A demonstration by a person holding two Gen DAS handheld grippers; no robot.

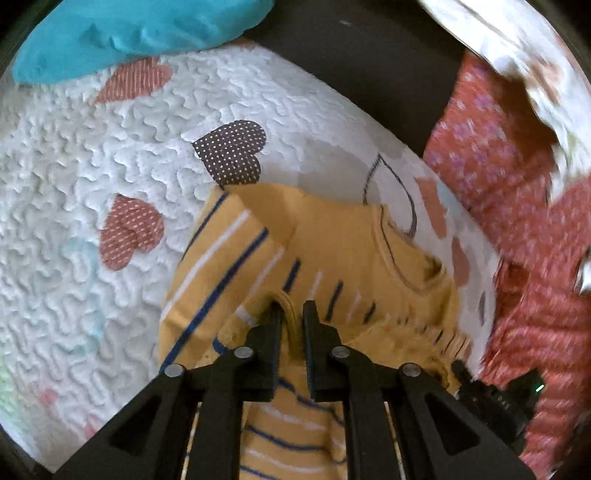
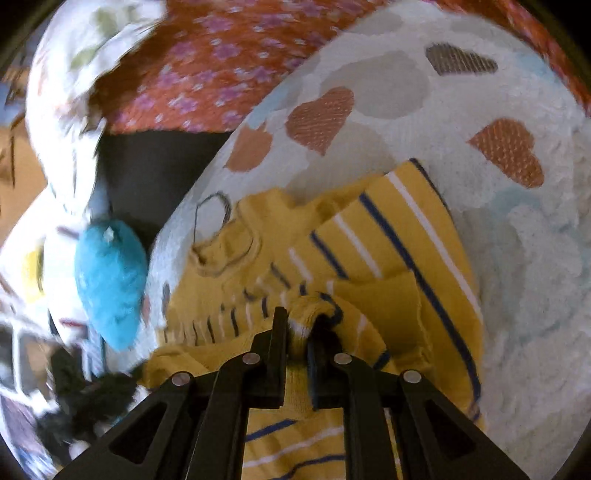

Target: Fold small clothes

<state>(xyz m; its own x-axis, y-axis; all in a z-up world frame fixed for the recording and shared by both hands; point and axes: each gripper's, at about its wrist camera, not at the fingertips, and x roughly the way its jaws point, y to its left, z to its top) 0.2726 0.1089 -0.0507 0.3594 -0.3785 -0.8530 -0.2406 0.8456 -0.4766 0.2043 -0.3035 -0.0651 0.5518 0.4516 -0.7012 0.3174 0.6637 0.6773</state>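
A small yellow shirt (image 1: 332,240) with blue and white stripes lies partly folded on a white quilted mat (image 1: 74,192) with heart patches. My left gripper (image 1: 291,314) is shut on a bunched edge of the shirt. In the right wrist view the same yellow shirt (image 2: 399,240) lies on the mat (image 2: 517,258), a sleeve folded over its body. My right gripper (image 2: 297,323) is shut on another bunched edge of the shirt. The neckline (image 2: 229,254) lies to the left.
A teal cloth (image 1: 129,33) lies at the mat's far edge and also shows in the right wrist view (image 2: 110,280). A red flowered fabric (image 1: 517,206) and a white printed cloth (image 1: 517,48) lie beyond the mat's right edge. A dark surface (image 1: 369,59) shows between them.
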